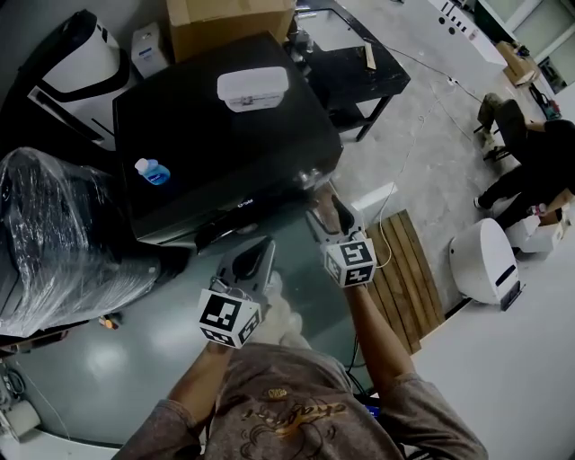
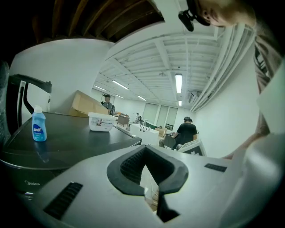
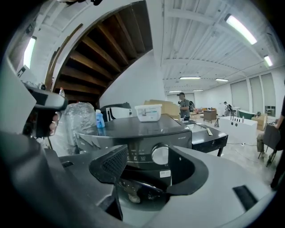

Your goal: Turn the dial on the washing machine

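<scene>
The black washing machine (image 1: pixel 225 135) stands ahead of me, and its silver dial (image 3: pixel 160 154) sits on the front panel near the right corner (image 1: pixel 310 177). My right gripper (image 3: pixel 147 167) points at that panel with its jaws open. The dial shows in the gap between the jaws, a little ahead of the pads and untouched. In the head view the right gripper (image 1: pixel 325 205) is just in front of the dial corner. My left gripper (image 1: pixel 252 252) hangs lower and to the left, off the machine's front. Its jaws (image 2: pixel 149 171) stand open and hold nothing.
On the machine's lid are a blue bottle (image 1: pixel 153 171) and a white box (image 1: pixel 252 88). A plastic-wrapped bundle (image 1: pixel 63 234) is at the left, a cardboard box (image 1: pixel 229 22) behind. A black table (image 1: pixel 359 67), wooden slats (image 1: pixel 409 278) and a white appliance (image 1: pixel 485 260) lie to the right. A person (image 1: pixel 530 171) crouches far right.
</scene>
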`<state>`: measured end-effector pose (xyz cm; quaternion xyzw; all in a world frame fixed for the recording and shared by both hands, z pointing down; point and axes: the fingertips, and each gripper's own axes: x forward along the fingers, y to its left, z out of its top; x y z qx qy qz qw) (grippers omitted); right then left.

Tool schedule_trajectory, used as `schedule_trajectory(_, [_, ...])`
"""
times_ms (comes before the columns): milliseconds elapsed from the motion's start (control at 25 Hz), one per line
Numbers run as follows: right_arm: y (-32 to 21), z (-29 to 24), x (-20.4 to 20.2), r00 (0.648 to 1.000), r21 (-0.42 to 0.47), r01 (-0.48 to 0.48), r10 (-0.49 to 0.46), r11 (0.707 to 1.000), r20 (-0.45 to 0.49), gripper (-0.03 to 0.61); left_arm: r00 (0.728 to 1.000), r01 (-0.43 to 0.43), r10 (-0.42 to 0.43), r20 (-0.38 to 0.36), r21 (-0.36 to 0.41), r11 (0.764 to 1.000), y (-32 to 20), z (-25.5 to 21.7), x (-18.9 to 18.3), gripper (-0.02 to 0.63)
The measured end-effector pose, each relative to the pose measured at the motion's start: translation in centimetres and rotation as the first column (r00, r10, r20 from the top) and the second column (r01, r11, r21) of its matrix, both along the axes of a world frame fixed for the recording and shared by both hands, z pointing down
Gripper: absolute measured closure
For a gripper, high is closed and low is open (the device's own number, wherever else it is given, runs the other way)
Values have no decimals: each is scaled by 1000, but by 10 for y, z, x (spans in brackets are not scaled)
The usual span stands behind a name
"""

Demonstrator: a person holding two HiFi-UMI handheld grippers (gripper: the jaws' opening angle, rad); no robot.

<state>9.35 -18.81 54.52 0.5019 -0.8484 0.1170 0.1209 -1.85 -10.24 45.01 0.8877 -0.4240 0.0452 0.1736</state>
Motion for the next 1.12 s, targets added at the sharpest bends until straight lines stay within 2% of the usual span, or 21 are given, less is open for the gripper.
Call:
schedule_trajectory(320, [-53,40,3,992,1,-16,16,1000,-125,325,1000,19,-18,18,-46,999,-12,18,-12,621])
schedule_trajectory(640, [-74,68,-1,978,-27,-3,-3,1000,-207,325,999,21,-19,27,-76,997,-21,28,-15,621])
schedule_trajectory(920, [-80,74,-2,985,-44,-1,-7,999,-171,327,999,2,2,42,-89,996,-22,34,-12,621])
schedule_trajectory(1120, [-81,74,0,998,-78,-22,18,997,-54,327,999,-11,15,48,-89,996,-23,34,-10,621])
